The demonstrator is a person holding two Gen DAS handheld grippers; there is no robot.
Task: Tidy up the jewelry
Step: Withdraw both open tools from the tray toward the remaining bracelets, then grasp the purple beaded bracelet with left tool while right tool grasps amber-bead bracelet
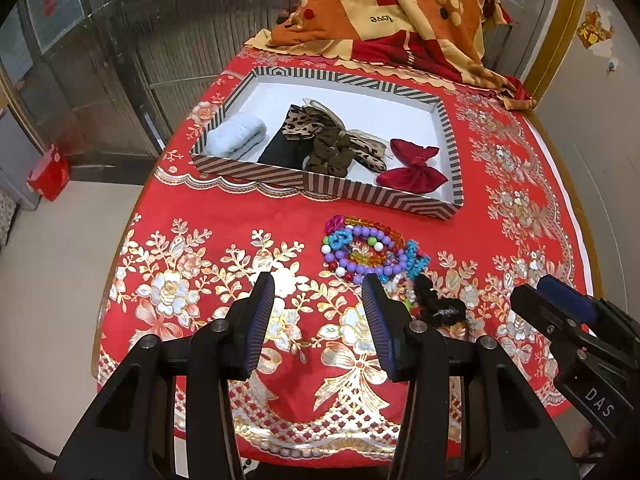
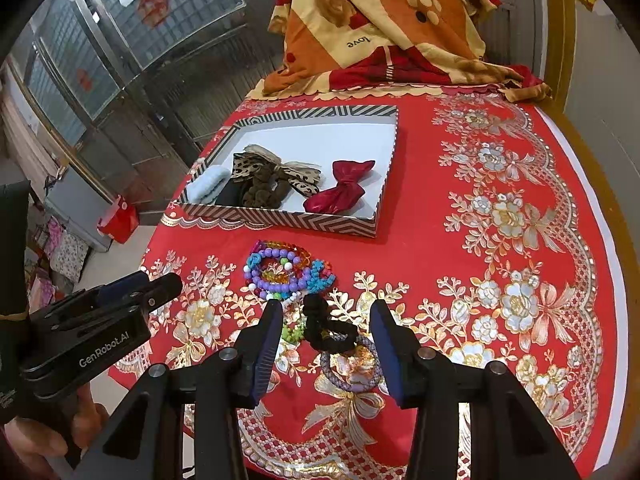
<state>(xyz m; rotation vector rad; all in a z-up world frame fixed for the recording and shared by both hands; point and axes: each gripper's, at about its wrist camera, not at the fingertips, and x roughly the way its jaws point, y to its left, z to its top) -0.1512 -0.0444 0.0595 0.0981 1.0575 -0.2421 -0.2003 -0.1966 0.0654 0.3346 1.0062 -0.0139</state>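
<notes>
While both tools hover above the red tablecloth (image 2: 420,208), the right gripper (image 2: 326,322) stands with its jaws spread wide and nothing between the pads, aimed down at a black scrunchie (image 2: 326,326) that lies in the gap. Just nearer the camera, a mauve beaded ring (image 2: 340,368) sits partly under that scrunchie, and a green bead piece (image 2: 289,332) rests beside the left pad. A pinch here could, in all likelihood, catch the ring along with the scrunchie, or drag the loose beads sideways across the cloth.

Beyond lies the tangle of bead bracelets (image 2: 286,270), purple, orange and turquoise loops stacked on one another near the striped tray (image 2: 280,218). Lifting one loop risks hauling up its neighbours, which could drop short of the tray.

The left gripper (image 1: 318,284) is likewise spread and empty, poised over bare cloth just left of the same pile; its right pad stands close to the bracelets (image 1: 368,250), so a careless swing could scatter them.

Inside the tray already rest a pale blue scrunchie (image 1: 236,134), a leopard-print bow (image 1: 320,126), an olive scrunchie (image 1: 334,152) and a red bow (image 1: 412,168), leaving white floor open at the back. The tray's low wall may snag a dangling strand on the way in.
</notes>
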